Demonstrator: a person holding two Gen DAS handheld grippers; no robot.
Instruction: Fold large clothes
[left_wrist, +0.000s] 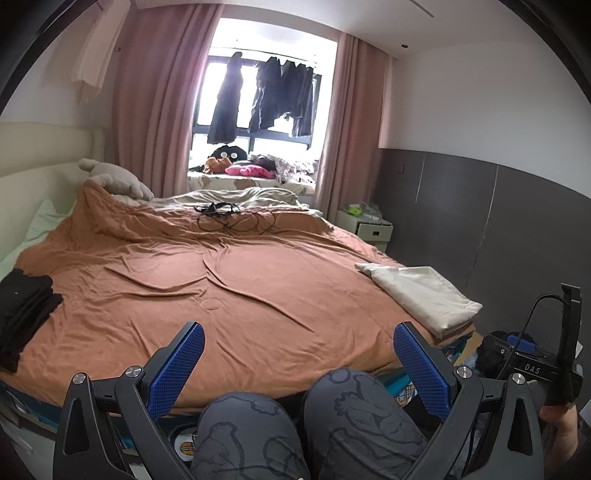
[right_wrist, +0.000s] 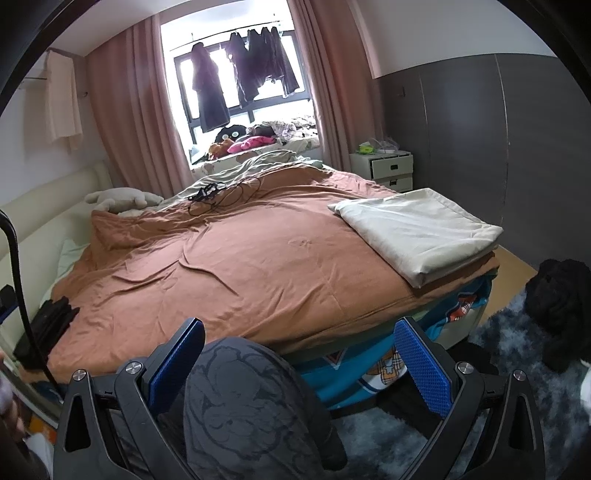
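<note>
**Both grippers idle at the bed's foot; garments lying to either side**

The person is sitting at the near edge of the bed, knees (left_wrist: 310, 424) showing between the fingers of both tools. The left gripper (left_wrist: 299, 365) is holding its jaws wide apart with nothing between the blue pads; the right gripper (right_wrist: 300, 363) is showing the same, jaws spread and empty.

Two candidate garments are resting on the orange cover (left_wrist: 229, 288). A dark bundle (left_wrist: 22, 310) is lying at the near left edge of the bed, already looking partly stacked; it is sitting left of and slightly beyond the left jaws. A cream folded cloth (right_wrist: 417, 229) is lying at the near right corner, its long axis running from near-right toward far-left, diagonal to the bed edge. It is lying ahead and to the right of the right jaws, apart from them.

Judgement: the cream cloth is sitting nearer the right gripper, the dark bundle nearer the left. Which one the task is taking next cannot be told. A black heap (right_wrist: 561, 310) is also lying on the rug at far right, off the bed.

A tangle of black cable (left_wrist: 229, 218) is sitting far up the cover, well apart from both garments.
</note>
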